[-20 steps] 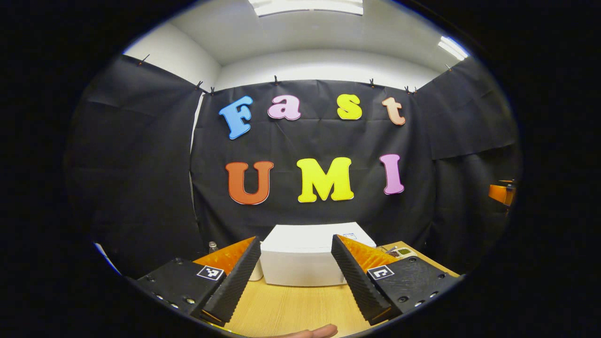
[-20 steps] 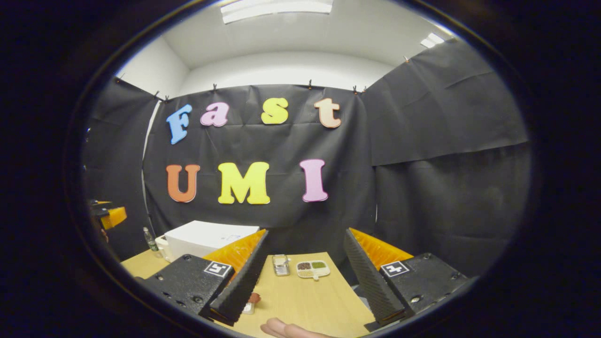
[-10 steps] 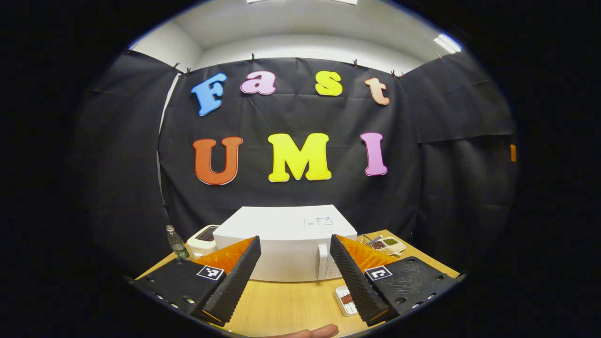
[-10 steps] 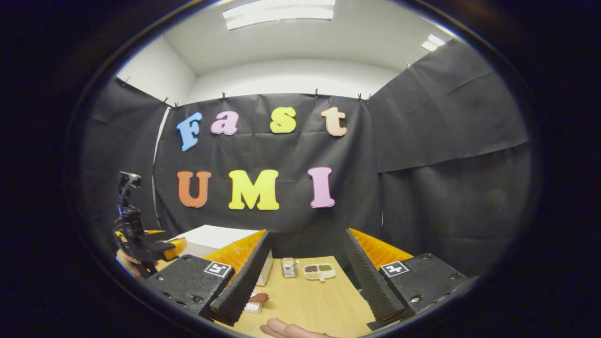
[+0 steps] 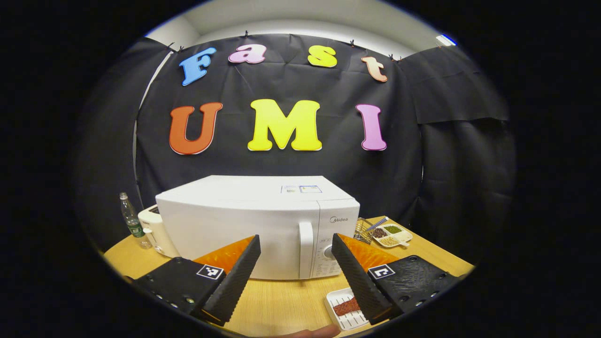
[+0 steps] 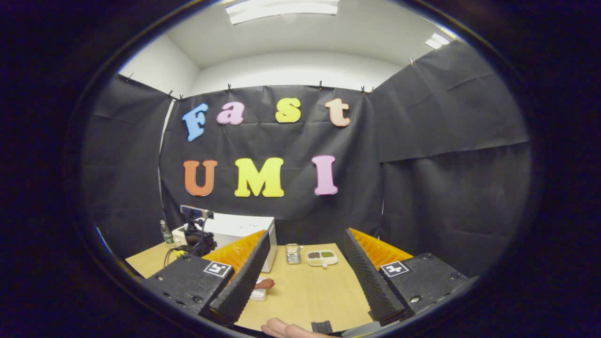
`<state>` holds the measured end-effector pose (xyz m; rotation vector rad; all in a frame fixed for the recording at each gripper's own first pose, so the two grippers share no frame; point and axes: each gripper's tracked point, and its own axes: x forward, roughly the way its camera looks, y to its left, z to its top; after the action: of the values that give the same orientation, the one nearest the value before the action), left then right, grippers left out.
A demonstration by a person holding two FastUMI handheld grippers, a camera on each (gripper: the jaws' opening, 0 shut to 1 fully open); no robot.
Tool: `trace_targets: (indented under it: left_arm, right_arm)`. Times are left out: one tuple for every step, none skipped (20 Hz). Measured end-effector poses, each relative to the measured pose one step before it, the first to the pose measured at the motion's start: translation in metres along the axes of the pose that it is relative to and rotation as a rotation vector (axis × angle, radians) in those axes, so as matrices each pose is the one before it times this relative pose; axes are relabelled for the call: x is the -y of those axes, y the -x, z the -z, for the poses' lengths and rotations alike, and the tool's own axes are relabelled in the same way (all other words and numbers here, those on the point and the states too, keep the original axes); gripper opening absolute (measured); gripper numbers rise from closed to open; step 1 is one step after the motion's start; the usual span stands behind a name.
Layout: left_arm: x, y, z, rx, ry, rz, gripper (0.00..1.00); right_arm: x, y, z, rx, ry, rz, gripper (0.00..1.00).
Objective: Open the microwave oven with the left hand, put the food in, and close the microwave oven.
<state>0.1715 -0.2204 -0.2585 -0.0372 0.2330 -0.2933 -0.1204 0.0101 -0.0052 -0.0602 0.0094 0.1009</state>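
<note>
Plainly spread wide, both: left gripper [image 5: 295, 274] fingers [image 5: 235, 279] holding nothing, aimed at the shut microwave oven [image 5: 256, 225] on the worktop [image 5: 281, 305], its door handle [image 5: 305, 249] between them. Right gripper [image 6: 305, 277] likewise parted and empty. Food [image 5: 346, 307] in a white tray [image 5: 345, 319] just before the oven.

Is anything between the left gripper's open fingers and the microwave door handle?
No. In the left gripper view, only bare wooden table separates the left gripper from the microwave handle.
</note>
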Motion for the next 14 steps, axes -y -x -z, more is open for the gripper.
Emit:
trace_targets:
  left_arm:
    - [0.00058,-0.00938,0.01422,-0.02375,0.01641,-0.00069,0.96]
    - [0.00020,-0.00925,0.01091,-0.01912,0.01702,-0.00383,0.96]
    - [0.00086,-0.00886,0.00649,-0.00523,0.00980,0.00052,0.96]
    - [0.00173,-0.00745,0.00415,-0.00043,0.00094,-0.00166,0.95]
    - [0.00120,-0.00688,0.00259,0.00253,0.00103,-0.00077,0.84]
    - [0.00296,-0.00689,0.00285,0.00457,0.00550,0.00515,0.94]
    - [0.00211,-0.00633,0.00308,-0.00098,0.00290,0.00144,0.92]
    - [0.00032,-0.00493,0.00272,-0.00457,0.00475,0.00181,0.91]
    - [0.00015,-0.00478,0.00262,-0.00722,0.00732,-0.00433,0.91]
    - [-0.00090,-0.00461,0.00214,-0.00339,0.00154,-0.00761,0.92]
    - [0.00016,-0.00352,0.00100,0.00138,-0.00223,-0.00553,0.91]
    - [0.00021,-0.00163,-0.00157,0.00735,-0.00544,-0.00698,0.91]
    - [-0.00273,-0.00050,-0.00254,0.01530,-0.00676,-0.01877,0.92]
    - [0.00120,-0.00184,-0.00288,0.02186,-0.00353,-0.00100,0.91]
  right_arm:
    - [0.00030,0.00267,-0.00089,0.00840,0.00414,-0.00531,1.00]
    - [0.00070,0.00098,-0.00075,0.00989,0.00455,-0.00339,1.00]
    - [0.00158,0.00081,-0.00142,0.00316,-0.00050,-0.00083,0.92]
    - [0.00283,0.00013,0.00028,0.00501,-0.00195,0.00166,1.00]
    - [0.00280,-0.00065,-0.00357,0.00944,0.00125,0.00372,1.00]
    - [0.00547,-0.00069,-0.00128,0.00835,0.00569,0.01156,1.00]
    - [0.00557,-0.00102,-0.00145,0.00587,0.00599,0.01036,0.92]
    - [0.00333,-0.00168,-0.00106,0.00681,-0.00056,0.00844,0.92]
    - [0.00310,-0.00123,-0.00079,0.00082,0.00222,0.00275,0.92]
    - [0.00187,-0.00016,0.00185,-0.00173,0.00409,0.00250,0.92]
    - [0.00178,0.00049,0.00083,-0.00610,0.00683,-0.00233,1.00]
    - [0.00066,-0.00035,0.00162,-0.00627,0.00484,-0.00300,1.00]
    - [-0.00047,0.00131,0.00243,-0.00898,0.00168,-0.00602,1.00]
    - [-0.00200,0.00136,0.00278,-0.01181,-0.00236,-0.00907,1.00]
